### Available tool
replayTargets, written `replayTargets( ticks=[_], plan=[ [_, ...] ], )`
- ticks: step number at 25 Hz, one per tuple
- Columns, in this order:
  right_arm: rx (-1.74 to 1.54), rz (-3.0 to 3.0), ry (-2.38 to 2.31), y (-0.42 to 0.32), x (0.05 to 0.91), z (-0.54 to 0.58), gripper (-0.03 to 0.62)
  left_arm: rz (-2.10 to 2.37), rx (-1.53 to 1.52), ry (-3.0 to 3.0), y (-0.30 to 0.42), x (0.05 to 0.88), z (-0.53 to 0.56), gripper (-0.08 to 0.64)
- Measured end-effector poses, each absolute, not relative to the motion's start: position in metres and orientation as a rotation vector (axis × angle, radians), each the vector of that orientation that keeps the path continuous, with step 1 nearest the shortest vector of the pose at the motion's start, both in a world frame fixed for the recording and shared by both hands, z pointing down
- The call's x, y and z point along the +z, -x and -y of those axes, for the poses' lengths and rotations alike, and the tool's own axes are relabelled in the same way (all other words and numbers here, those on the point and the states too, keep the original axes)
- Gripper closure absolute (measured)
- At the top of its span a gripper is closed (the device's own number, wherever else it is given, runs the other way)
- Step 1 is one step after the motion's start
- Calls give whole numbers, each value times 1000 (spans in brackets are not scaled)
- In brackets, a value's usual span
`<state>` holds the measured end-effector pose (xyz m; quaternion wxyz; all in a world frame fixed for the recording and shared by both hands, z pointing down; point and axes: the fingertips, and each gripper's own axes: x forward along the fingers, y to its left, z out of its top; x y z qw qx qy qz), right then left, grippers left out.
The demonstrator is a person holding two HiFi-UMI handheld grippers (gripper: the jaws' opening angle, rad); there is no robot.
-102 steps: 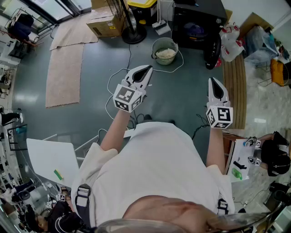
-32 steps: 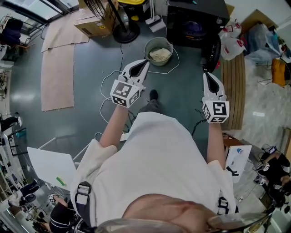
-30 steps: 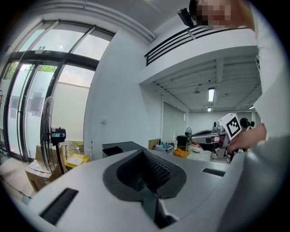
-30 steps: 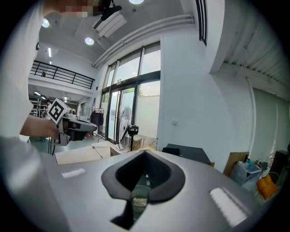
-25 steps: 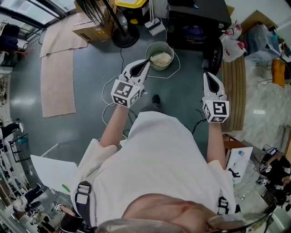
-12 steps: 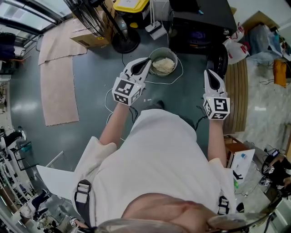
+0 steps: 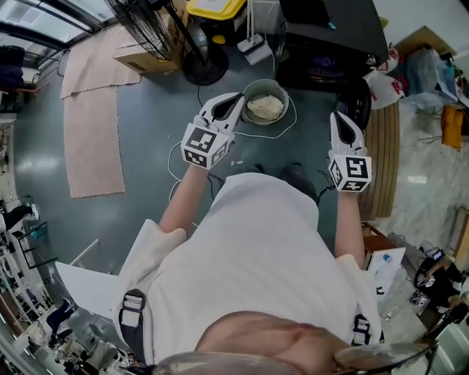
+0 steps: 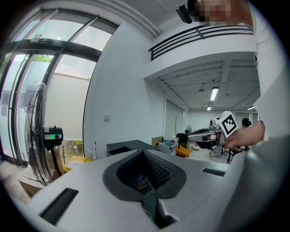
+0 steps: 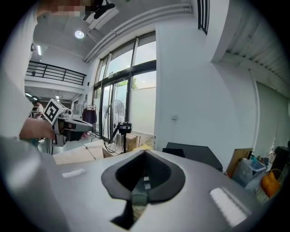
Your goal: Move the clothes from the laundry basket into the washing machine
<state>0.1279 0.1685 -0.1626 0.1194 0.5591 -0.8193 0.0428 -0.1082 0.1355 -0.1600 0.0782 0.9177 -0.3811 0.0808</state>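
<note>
In the head view the round laundry basket (image 7: 249, 91) stands on the grey floor with cream clothes (image 7: 265, 108) in it. Behind it is the black washing machine (image 7: 333, 29), its round door (image 7: 357, 99) swung open and something purple (image 7: 322, 61) inside. My left gripper (image 7: 239, 96) is held out level, shut and empty, its tip just left of the basket's rim. My right gripper (image 7: 338, 115), also shut and empty, points at the open door. The left gripper view shows shut jaws (image 8: 145, 156) and the right gripper's cube (image 8: 225, 124). The right gripper view (image 9: 146, 154) shows the same.
A standing fan (image 7: 157, 29), a cardboard box (image 7: 150, 55) and a yellow-lidded bin (image 7: 212, 9) crowd the floor left of the machine. A white cable (image 7: 179, 139) loops beside the basket. Beige mats (image 7: 91, 139) lie far left. A wooden platform (image 7: 381, 154) and bags (image 7: 381, 77) flank the right.
The person has walked forward: basket and washing machine have come nearer, and both grippers, still shut and empty, now reach up to the basket and the door.
</note>
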Motion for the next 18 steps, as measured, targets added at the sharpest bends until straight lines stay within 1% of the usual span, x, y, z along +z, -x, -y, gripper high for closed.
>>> replayTargets(
  ticks=[9,18],
  plan=[
    [111,2483,-1465,-131,-156,-109,581,1273,261,-2659,103,-149,-104,554],
    [5,2584,-1101,-132,-148,-25,581,1536,218,-2484,90,-147,-70,554]
  ],
)
